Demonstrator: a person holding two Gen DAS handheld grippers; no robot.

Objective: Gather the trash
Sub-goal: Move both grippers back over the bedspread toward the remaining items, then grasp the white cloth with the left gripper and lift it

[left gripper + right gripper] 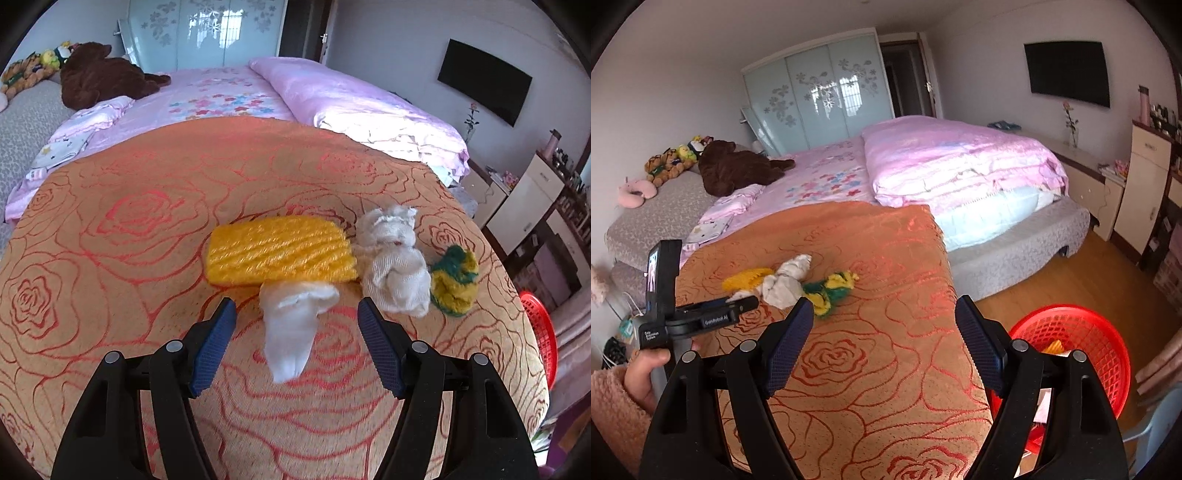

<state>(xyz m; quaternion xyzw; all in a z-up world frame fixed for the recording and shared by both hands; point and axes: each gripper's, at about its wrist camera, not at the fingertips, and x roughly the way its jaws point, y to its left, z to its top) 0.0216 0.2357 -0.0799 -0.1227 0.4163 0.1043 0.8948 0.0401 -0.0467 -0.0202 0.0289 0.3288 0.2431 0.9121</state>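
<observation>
white sock (291, 325) lies between the wide-open left gripper's (297, 314) fingers, untouched.

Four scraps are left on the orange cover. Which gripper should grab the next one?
Left. The left gripper has open jaws on either side of the white scrap. The right gripper is open and empty, back toward the red basket, probably best left for later.

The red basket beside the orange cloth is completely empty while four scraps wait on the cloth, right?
Not quite. The right wrist view shows the red basket already holding a yellow piece. Four scraps do wait on the orange cloth.
</observation>
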